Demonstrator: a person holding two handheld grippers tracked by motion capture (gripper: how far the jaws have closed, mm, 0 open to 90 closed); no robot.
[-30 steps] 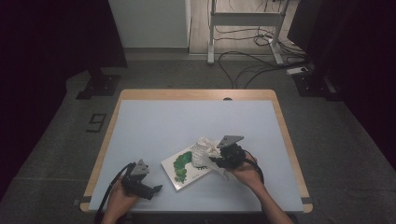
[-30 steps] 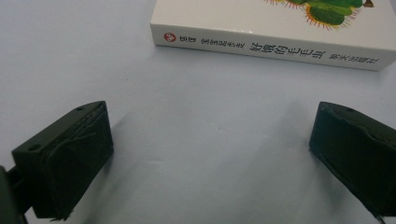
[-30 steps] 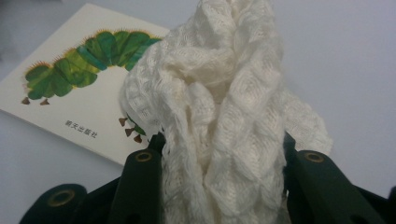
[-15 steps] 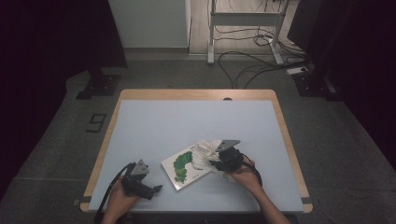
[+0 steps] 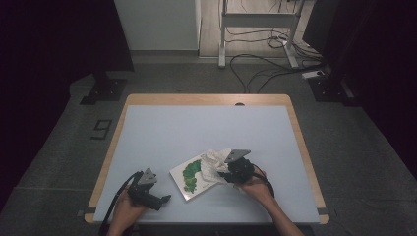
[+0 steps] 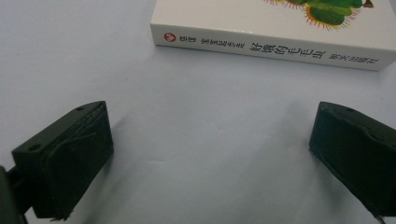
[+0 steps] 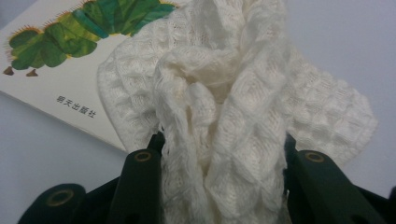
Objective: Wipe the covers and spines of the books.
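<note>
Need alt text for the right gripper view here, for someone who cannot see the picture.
A bunched white waffle-knit cloth is clamped between the two black jaws of the right hand-held gripper and rises up the middle of the picture. Behind it at upper left, a white picture book with a green caterpillar on its cover lies on the pale blue table, the cloth overlapping its edge.

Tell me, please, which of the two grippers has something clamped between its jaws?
The right gripper: its jaws are shut on the white cloth beside the book. The left gripper rests with jaws open over bare table.
</note>
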